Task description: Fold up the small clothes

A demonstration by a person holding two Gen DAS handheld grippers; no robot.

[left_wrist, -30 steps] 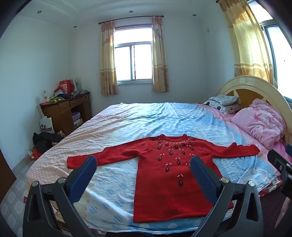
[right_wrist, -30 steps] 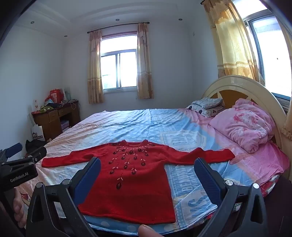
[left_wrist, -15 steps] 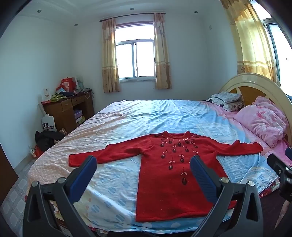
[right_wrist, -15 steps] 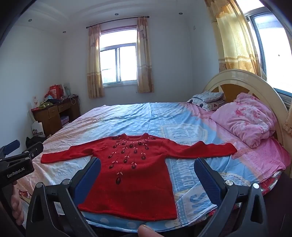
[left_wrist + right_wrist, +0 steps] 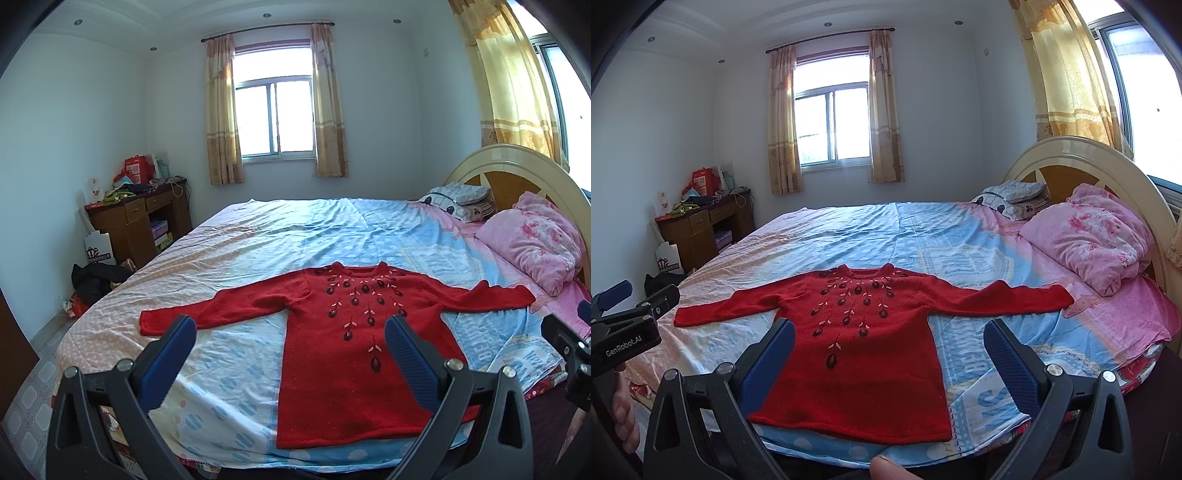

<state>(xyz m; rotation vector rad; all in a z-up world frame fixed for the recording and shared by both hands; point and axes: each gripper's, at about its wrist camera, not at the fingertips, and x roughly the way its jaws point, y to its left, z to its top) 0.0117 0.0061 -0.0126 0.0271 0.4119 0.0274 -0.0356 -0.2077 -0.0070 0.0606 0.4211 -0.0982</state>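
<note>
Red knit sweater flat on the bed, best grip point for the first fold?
Likely the cuffs. The red knit sweater lies flat, face up, both sleeves spread wide, hem toward the cameras. Left gripper could pinch the left sleeve cuff from the near bed edge, right gripper the right sleeve cuff; both are open.

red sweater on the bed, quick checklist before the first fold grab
1. Red sweater lies flat, front up, with nothing on it: ok.
2. Both sleeves spread out to the sides, unfolded: ok.
3. Left tongs open and holding nothing: ok.
4. Right tongs open and holding nothing: ok.
5. Tongs at the cloth: not ok, both hang short of the hem at the near edge of the bed.
6. Pink quilt apart from the right sleeve end: ok, a strip of sheet shows between them.
</note>
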